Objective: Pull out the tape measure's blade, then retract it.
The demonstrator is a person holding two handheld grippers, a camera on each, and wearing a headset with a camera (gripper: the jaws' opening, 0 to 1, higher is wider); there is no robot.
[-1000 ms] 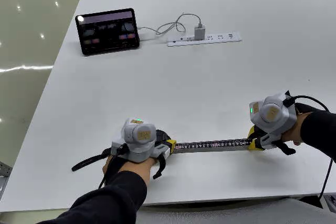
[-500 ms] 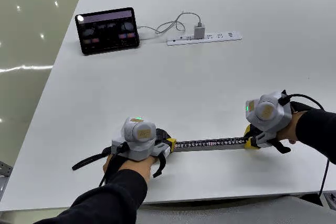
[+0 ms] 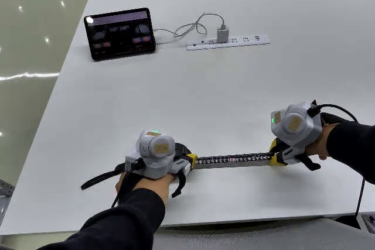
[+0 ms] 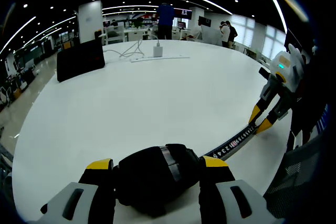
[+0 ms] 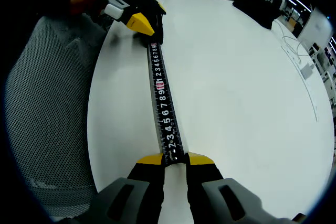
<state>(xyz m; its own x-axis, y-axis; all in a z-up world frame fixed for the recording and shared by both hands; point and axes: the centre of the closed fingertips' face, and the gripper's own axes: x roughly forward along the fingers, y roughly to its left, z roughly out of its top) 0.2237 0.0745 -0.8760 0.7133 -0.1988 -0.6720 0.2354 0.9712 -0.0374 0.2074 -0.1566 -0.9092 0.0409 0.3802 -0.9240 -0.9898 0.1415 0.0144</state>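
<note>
Jaws pressed tight, the left gripper (image 4: 157, 164) clamps the black rounded tape measure case (image 4: 149, 179) on the white table (image 3: 234, 86). The right gripper (image 5: 176, 159) pinches the dark numbered blade (image 5: 159, 90), stretched flat between the facing hands.

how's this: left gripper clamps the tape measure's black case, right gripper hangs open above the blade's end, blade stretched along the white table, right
Not quite: the right gripper view shows the right gripper shut on the end of the blade, not open above it. The left gripper does clamp the black case, and the blade lies along the white table.
</note>
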